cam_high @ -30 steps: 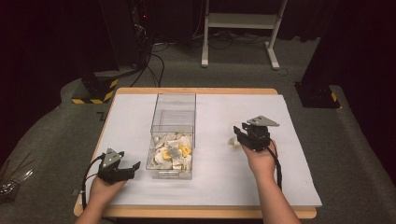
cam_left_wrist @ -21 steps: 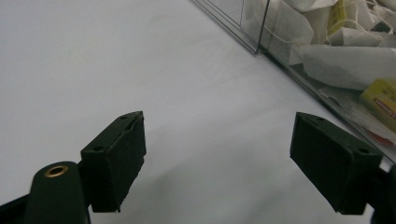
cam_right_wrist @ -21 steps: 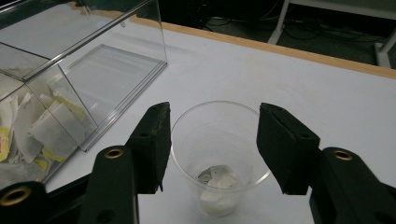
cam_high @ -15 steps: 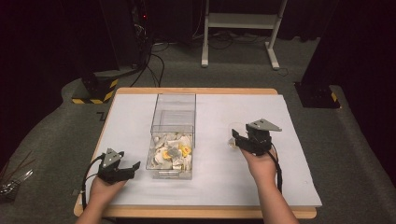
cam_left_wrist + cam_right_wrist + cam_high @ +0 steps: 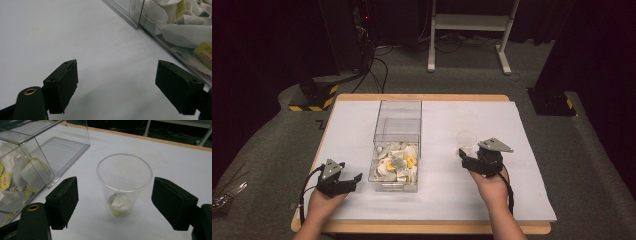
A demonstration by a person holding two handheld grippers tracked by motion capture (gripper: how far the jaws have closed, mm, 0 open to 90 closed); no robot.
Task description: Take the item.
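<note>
With its fingers [image 5: 62, 203] just opened and touching nothing, the right gripper [image 5: 113, 207] has the upright clear cup [image 5: 124, 185] at twelve o'clock, a teabag [image 5: 119, 203] inside, seemingly just released on the worktop [image 5: 512, 190]. At nine o'clock, the left gripper [image 5: 341, 181] waits open, idle beside the teabag box [image 5: 396, 150].

In the right gripper view, the box [image 5: 37, 152] runs off the left edge, its tea bags [image 5: 15, 177] partly cut away. The printing on the bag [image 5: 119, 203] inside the cup [image 5: 124, 182] is too small to read. In the left gripper view, the box's far end is cropped.
</note>
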